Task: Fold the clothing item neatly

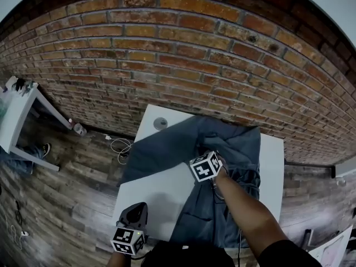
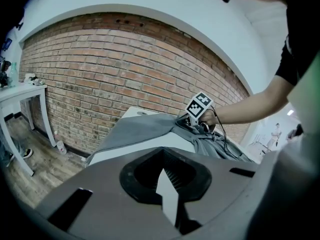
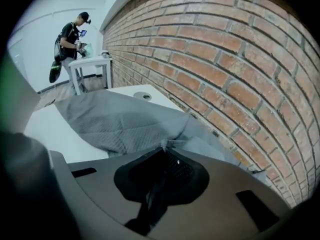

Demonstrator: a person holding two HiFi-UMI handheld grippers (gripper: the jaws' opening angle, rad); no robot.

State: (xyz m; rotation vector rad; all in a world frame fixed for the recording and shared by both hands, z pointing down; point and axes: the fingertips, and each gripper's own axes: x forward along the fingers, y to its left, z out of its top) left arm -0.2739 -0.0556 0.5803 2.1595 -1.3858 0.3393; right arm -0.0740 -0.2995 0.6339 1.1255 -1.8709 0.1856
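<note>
Landmark: white table (image 1: pixel 150 191), set against the brick wall (image 1: pixel 167 49), over a wood floor (image 1: pixel 72 188).
Task item: grey-blue garment (image 1: pixel 222 143), lying on the table, unfolded. It covers the table's far and right parts. One long panel runs across to the table's left edge and hangs over it. Another runs down to the near edge, right of the middle. The cloth is rumpled by the far right corner.
Right gripper (image 3: pixel 165 145): you hold it over the middle of the table, tilted down onto the garment. Its jaws are together with a small pinch of the cloth caught at their tips, tented up slightly.
Left gripper (image 1: pixel 136 209): you hold it at the table's near left corner, above bare tabletop. Its jaws are closed with nothing in them, clear of the garment.
Your right forearm (image 1: pixel 245 210): reaches in from the table's near edge, above the garment.
Small round disc (image 1: pixel 160 123): on the tabletop, far left corner, just beside the cloth.
White cable (image 1: pixel 119 146): on the floor, left of the table.
Second white table (image 1: pixel 16 115): well to the left of the table.
Bystander (image 3: pixel 70 36): standing at that second table, well apart from the landmark table.
</note>
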